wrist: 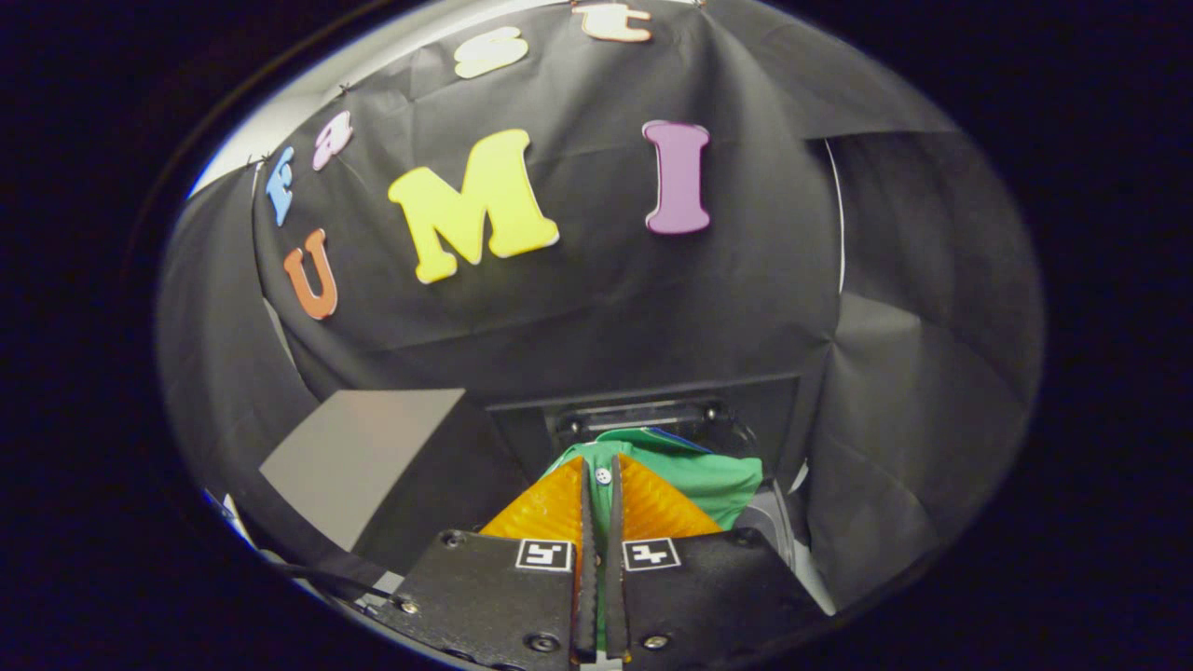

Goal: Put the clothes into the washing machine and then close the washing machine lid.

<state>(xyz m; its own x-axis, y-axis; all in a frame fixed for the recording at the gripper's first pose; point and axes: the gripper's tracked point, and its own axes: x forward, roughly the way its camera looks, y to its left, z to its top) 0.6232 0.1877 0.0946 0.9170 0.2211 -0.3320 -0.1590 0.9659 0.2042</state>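
Gripper point(599, 471) fingers pinching green shirt point(708, 480) near its white button point(602, 476), cloth hanging just ahead, dark washing machine point(652, 410) sitting beyond.

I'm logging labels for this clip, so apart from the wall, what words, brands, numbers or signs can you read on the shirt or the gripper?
Readable text: none.
Green shirt: plain, with one white button and no print.
Square markers on the gripper: two black-and-white patterns, not words.
The fingers are shut on a fold of the shirt.
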